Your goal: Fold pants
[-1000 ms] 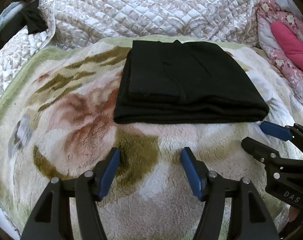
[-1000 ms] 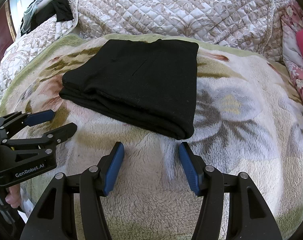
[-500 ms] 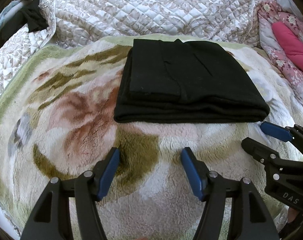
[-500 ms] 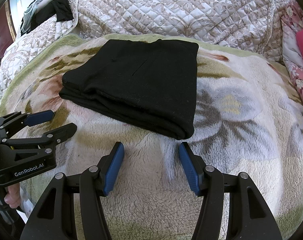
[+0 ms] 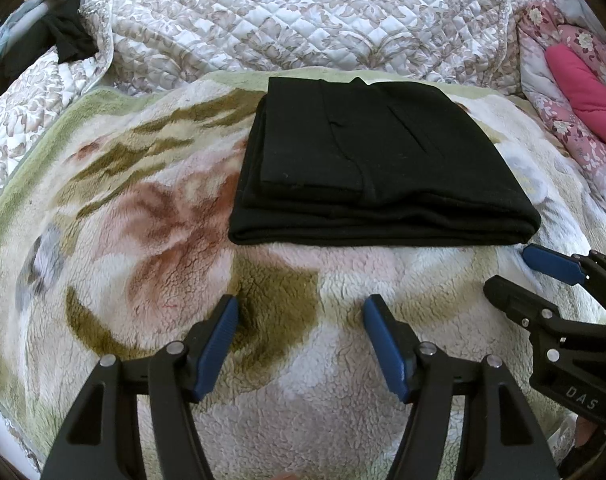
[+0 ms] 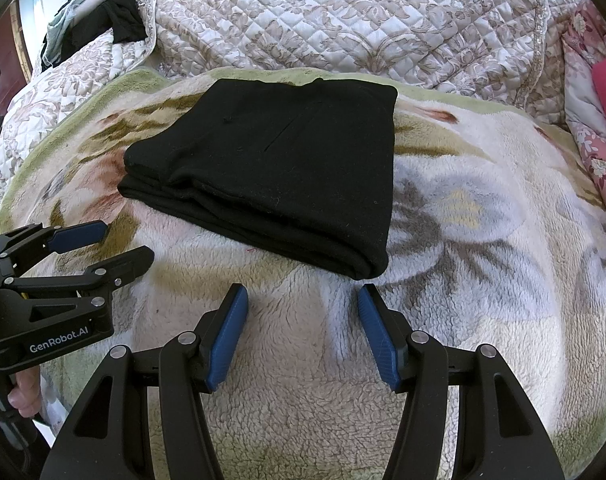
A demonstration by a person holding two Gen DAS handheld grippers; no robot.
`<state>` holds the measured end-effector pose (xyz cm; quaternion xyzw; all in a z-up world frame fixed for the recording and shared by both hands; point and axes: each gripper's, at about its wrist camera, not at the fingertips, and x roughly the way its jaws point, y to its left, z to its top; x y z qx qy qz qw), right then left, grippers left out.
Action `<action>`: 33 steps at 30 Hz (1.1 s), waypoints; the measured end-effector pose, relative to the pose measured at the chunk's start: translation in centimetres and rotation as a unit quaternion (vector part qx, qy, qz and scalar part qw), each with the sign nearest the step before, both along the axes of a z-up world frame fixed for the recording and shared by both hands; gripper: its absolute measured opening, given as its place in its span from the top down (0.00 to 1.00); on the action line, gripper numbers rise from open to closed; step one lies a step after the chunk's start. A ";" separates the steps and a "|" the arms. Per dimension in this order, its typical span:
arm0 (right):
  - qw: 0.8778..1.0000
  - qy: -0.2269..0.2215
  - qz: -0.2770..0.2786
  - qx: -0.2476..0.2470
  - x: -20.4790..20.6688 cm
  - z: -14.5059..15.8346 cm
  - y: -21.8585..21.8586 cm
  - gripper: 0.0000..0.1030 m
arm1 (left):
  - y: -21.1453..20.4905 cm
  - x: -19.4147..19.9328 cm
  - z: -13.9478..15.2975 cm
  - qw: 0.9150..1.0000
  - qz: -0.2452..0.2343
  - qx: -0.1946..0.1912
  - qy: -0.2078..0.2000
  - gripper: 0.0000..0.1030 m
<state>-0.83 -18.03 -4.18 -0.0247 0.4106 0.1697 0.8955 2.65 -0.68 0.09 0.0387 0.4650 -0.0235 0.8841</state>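
Observation:
The black pants (image 5: 379, 168) lie folded into a flat rectangle on a fleece floral blanket (image 5: 151, 240); they also show in the right wrist view (image 6: 279, 168). My left gripper (image 5: 301, 316) is open and empty, a little short of the pants' near edge. My right gripper (image 6: 303, 304) is open and empty, just short of the pants' near right corner. The right gripper also shows at the right of the left wrist view (image 5: 515, 272), and the left gripper at the left of the right wrist view (image 6: 119, 244). Neither touches the pants.
A quilted cover (image 5: 303, 16) is heaped behind the blanket. A pink floral quilt with a pink pillow (image 5: 583, 92) lies at the right. Dark clothes (image 6: 119, 20) hang at the far left. The blanket (image 6: 483, 220) stretches wide to the right of the pants.

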 end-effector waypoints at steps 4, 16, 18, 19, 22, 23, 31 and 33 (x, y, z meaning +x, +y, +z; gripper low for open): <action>1.000 0.000 0.000 0.000 0.0 0.0 0.0 0.44 | 0.0 0.0 0.0 1.000 0.000 0.000 0.000 0.33; 1.000 -0.001 -0.001 -0.001 0.0 0.0 0.0 0.44 | 0.0 0.1 0.0 1.000 -0.001 0.000 0.000 0.33; 1.000 -0.001 -0.001 -0.001 0.0 0.0 0.0 0.44 | 0.0 0.1 0.0 1.000 -0.001 0.000 0.000 0.33; 1.000 0.000 -0.001 0.000 0.0 0.0 0.0 0.44 | 0.0 0.1 0.0 1.000 -0.001 0.000 0.001 0.33; 1.000 -0.001 -0.001 -0.001 0.0 0.0 0.0 0.44 | 0.1 0.1 0.0 1.000 -0.001 0.000 0.001 0.33; 1.000 -0.001 -0.001 -0.001 0.0 0.0 0.0 0.44 | 0.1 0.1 0.0 1.000 -0.001 0.000 0.001 0.33; 1.000 -0.001 -0.001 -0.001 0.0 -0.1 0.1 0.44 | 0.1 0.1 0.0 1.000 -0.001 0.000 0.001 0.32; 1.000 -0.001 -0.001 -0.001 -0.1 0.0 0.1 0.44 | 0.1 0.1 0.0 1.000 -0.001 -0.001 0.001 0.32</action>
